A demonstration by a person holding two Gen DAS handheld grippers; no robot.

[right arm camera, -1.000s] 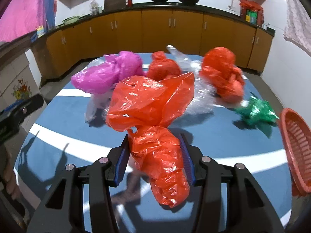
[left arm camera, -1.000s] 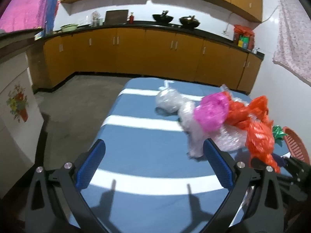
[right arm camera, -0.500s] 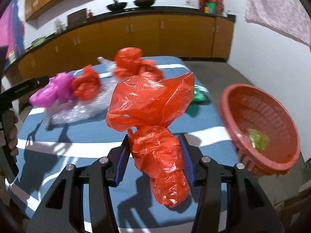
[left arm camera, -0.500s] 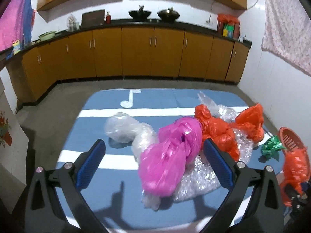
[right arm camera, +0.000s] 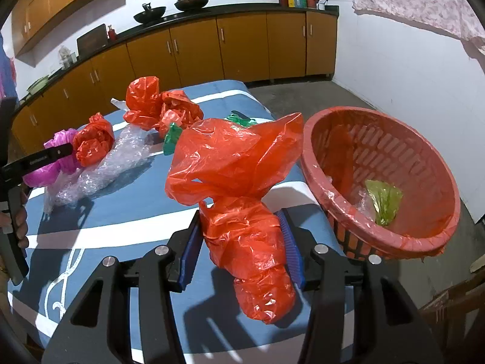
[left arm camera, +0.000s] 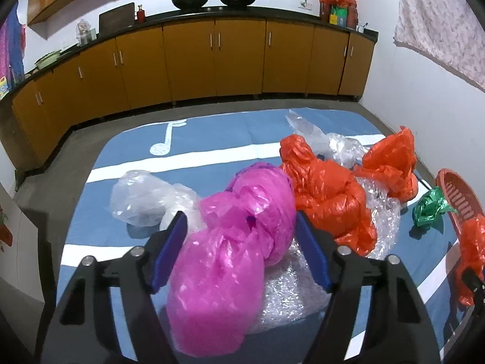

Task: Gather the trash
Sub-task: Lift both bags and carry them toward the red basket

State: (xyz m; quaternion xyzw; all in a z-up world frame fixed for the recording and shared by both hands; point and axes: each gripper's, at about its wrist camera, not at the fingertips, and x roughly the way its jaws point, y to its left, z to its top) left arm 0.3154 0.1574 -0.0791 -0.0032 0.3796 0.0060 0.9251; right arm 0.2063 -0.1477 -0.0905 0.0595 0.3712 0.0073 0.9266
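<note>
A crumpled pink bag (left arm camera: pixel 239 242) lies on the blue-and-white cloth (left arm camera: pixel 212 139), on top of bubble wrap (left arm camera: pixel 288 291). My left gripper (left arm camera: pixel 239 217) is closing around it, and the bag fills the gap between the blue pads. My right gripper (right arm camera: pixel 239 212) is shut on a twisted orange bag (right arm camera: pixel 239 163), held up just left of the red basket (right arm camera: pixel 424 239). A yellow-green scrap (right arm camera: pixel 383 200) lies in the basket. The held orange bag (left arm camera: pixel 469 242) also shows at the left wrist view's right edge.
Two more orange bags (left arm camera: pixel 327 194) (left arm camera: pixel 391 160), a clear bag (left arm camera: pixel 142 197) and a green wrapper (left arm camera: pixel 430 204) lie on the cloth. The basket hangs past the cloth's right edge. Wooden cabinets (left arm camera: pixel 212 54) line the far wall. A person's hand (right arm camera: pixel 18 224) holds the left gripper.
The left gripper swung over the pink bag and its jaws narrowed around it. The right gripper carried the orange bag rightwards, up to the basket.
</note>
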